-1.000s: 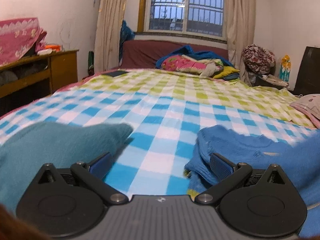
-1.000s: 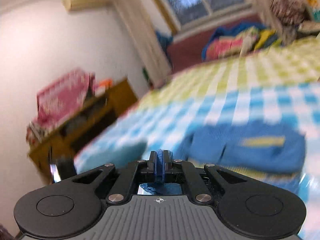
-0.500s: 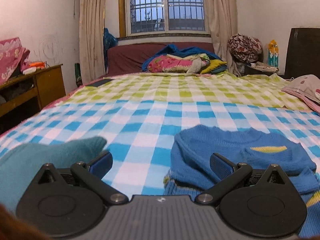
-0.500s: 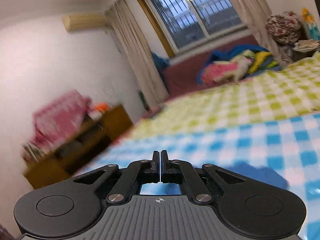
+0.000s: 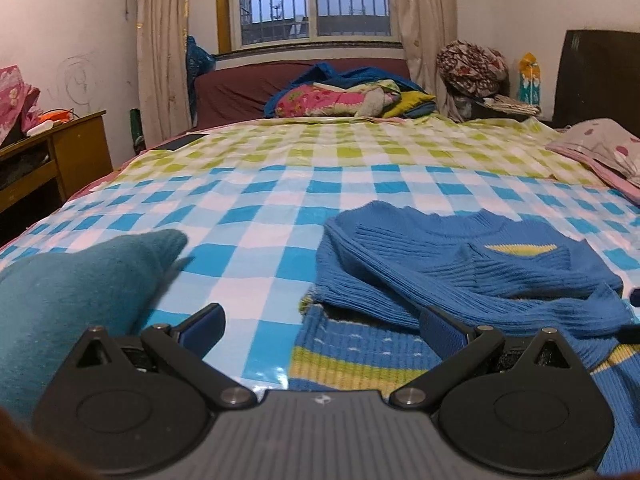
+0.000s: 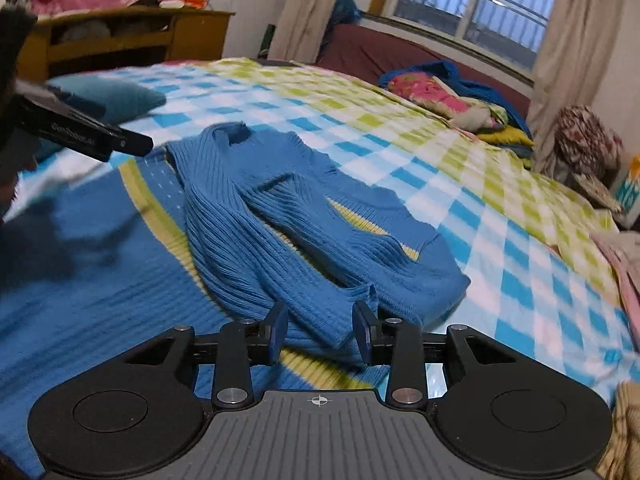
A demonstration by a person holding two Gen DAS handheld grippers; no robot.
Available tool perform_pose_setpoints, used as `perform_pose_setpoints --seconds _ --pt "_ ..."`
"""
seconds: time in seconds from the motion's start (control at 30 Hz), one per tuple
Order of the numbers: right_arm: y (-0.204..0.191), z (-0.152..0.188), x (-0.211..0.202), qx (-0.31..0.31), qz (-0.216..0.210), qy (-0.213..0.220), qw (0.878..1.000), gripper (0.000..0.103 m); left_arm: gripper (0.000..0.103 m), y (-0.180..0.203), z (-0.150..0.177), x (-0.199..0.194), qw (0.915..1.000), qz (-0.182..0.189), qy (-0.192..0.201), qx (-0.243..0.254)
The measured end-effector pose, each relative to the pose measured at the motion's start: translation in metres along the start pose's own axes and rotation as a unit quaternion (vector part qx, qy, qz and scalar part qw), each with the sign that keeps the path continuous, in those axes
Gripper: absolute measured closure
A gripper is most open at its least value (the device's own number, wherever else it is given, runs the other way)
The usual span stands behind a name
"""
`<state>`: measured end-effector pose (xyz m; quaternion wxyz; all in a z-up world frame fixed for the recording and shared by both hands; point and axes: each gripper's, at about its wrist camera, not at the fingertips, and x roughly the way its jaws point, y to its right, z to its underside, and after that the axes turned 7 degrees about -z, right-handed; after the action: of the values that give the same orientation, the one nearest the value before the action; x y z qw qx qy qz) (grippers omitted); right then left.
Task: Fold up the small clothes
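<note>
Since the earlier frames the right gripper (image 6: 320, 334) is seen to have released the knit it pinched: its jaws, then pressed together, are now parted, with a sleeve cuff of the blue sweater (image 6: 280, 216) lying between the fingertips, not clamped. The left gripper (image 5: 322, 326) is held low over the checked bedspread (image 5: 280, 184), jaws wide apart and closed on nothing; one blue pad (image 5: 440, 326) sits just over the sweater's lower edge. The blue sweater (image 5: 440, 256) is recorded lying flat on the blue-checked part of the bed, both sleeves folded inward across the chest. In the right wrist view its long axis is noted running from the striped hem at lower left to the neckline at upper right, the collar pointing toward the window (image 6: 460, 4) end of the room. The hem and lower body are cut off by both gripper housings, and their full extent cannot be judged. The near edge of the right view is blurred. A teal garment (image 5: 80, 280) lies left of the sweater, apart from it and partly cut off. A wooden cabinet (image 6: 120, 40) stands beside the bed.
</note>
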<state>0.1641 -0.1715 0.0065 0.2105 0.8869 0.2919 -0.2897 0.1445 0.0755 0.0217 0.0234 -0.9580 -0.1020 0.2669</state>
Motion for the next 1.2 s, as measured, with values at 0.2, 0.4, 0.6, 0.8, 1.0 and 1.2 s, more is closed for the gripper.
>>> perform_pose_setpoints --seconds 0.2,0.4,0.6,0.8,1.0,1.2 --pt "0.009 -0.001 0.021 -0.028 -0.012 -0.039 0.999 0.084 0.000 0.005 0.003 0.000 0.9999 0.004 -0.004 0.011" --pt "0.031 -0.043 -0.023 0.108 -0.110 0.010 0.988 0.102 0.000 -0.006 -0.001 -0.003 1.0000 0.005 0.005 -0.005" --pt "0.047 -0.106 -0.082 0.188 -0.176 0.141 0.956 0.102 0.000 -0.021 -0.012 -0.007 0.9994 -0.005 0.020 -0.028" --pt "0.091 -0.120 -0.109 0.271 -0.146 0.206 0.929 0.102 0.000 -0.021 -0.028 0.003 0.9987 -0.010 0.041 -0.028" --pt "0.134 -0.057 -0.036 0.380 -0.058 0.089 0.919 0.102 0.000 0.002 -0.027 0.044 0.9996 -0.021 0.018 0.008" --pt "0.145 -0.003 0.021 0.414 -0.016 0.023 0.910 0.101 0.000 0.011 -0.008 0.065 0.9977 -0.036 -0.030 0.049"
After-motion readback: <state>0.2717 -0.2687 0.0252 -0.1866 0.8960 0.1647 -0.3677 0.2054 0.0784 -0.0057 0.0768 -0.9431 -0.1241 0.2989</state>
